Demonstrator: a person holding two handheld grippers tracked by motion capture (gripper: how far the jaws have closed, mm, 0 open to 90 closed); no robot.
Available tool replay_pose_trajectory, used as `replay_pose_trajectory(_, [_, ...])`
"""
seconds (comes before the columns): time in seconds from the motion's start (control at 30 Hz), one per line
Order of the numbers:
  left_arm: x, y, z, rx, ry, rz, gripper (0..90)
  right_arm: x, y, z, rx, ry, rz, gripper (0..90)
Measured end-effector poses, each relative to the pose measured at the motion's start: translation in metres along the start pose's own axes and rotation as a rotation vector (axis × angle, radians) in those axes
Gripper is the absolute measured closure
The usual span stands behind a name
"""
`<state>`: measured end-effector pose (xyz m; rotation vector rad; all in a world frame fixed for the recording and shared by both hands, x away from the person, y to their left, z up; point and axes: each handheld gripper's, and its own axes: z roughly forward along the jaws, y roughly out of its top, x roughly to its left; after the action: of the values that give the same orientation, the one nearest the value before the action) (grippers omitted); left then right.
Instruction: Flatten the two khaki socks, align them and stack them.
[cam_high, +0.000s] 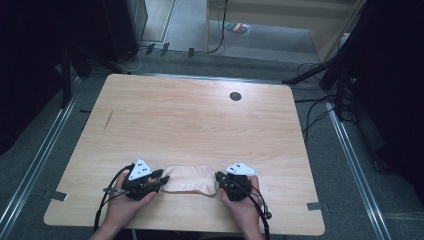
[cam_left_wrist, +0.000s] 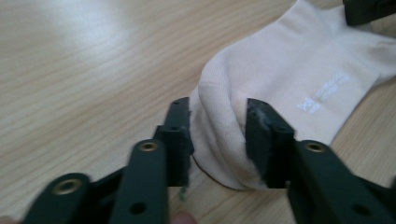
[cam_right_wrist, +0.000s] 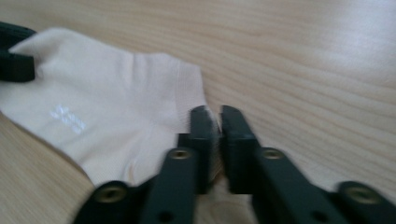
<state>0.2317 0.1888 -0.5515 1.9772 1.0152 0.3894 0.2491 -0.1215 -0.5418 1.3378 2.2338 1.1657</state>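
The cream sock (cam_high: 189, 179) lies flat near the front edge of the wooden table (cam_high: 190, 120), stretched between both tools. The left gripper (cam_left_wrist: 218, 135) is clamped on a bunched fold at one end, and the right gripper (cam_right_wrist: 212, 142) pinches the other end's thin edge. I'd keep both grips low and pull evenly. The small white print is too blurry to read.

left gripper (cam_left_wrist: 217, 135) astride cream sock (cam_left_wrist: 280, 79), table (cam_left_wrist: 84, 70)
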Motion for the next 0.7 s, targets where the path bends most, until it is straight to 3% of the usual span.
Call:
replay_pose_trajectory(0.03, [0.000,0.000,0.000,0.000,0.000,0.000,54.7,0.000,0.000,0.000,0.000,0.000,0.000,73.7])
replay_pose_trajectory(0.07, [0.001,-0.001,-0.002,-0.024,-0.001,-0.007,54.7,0.000,0.001,-0.002,-0.022,0.002,0.007,67.9])
replay_pose_trajectory(0.1, [0.002,-0.001,-0.004,-0.038,-0.005,-0.014,54.0,0.000,0.002,-0.009,-0.063,0.031,0.022,68.3])
replay_pose_trajectory(0.13, [0.004,0.000,-0.009,-0.089,-0.016,-0.028,56.6,0.001,0.003,-0.012,-0.083,0.051,0.019,71.9])
replay_pose_trajectory(0.17, [0.004,0.000,-0.009,-0.089,-0.016,-0.028,60.1,0.003,0.004,-0.014,-0.094,0.071,0.024,74.8])
replay_pose_trajectory(0.2, [0.004,0.003,-0.013,-0.134,-0.041,-0.034,64.9,0.006,0.004,-0.015,-0.103,0.086,0.025,77.3])
replay_pose_trajectory(0.3, [0.002,0.005,-0.010,-0.134,-0.067,-0.026,73.0,0.012,0.003,-0.012,-0.092,0.110,0.014,80.7])
replay_pose_trajectory(0.33, [0.000,0.005,-0.001,-0.092,-0.072,-0.007,74.5,0.017,0.001,-0.003,-0.059,0.105,-0.010,81.3])
replay_pose_trajectory(0.37, [0.000,0.005,-0.001,-0.092,-0.072,-0.007,75.2,0.017,0.001,-0.003,-0.059,0.105,-0.010,81.3])
replay_pose_trajectory(0.4, [-0.001,0.005,0.006,-0.036,-0.067,0.002,76.5,0.019,-0.002,0.006,-0.015,0.071,-0.022,82.3])
replay_pose_trajectory(0.47, [-0.002,0.005,0.007,-0.039,-0.060,-0.004,76.7,0.017,-0.004,0.013,0.008,0.061,-0.016,83.5])
replay_pose_trajectory(0.6, [0.000,0.005,0.008,-0.010,-0.063,-0.033,73.5,0.013,-0.004,0.014,-0.005,0.037,-0.018,84.4])
replay_pose_trajectory(0.7, [0.000,0.005,0.008,-0.006,-0.058,-0.029,69.6,0.012,-0.003,0.015,-0.009,0.036,-0.022,83.5])
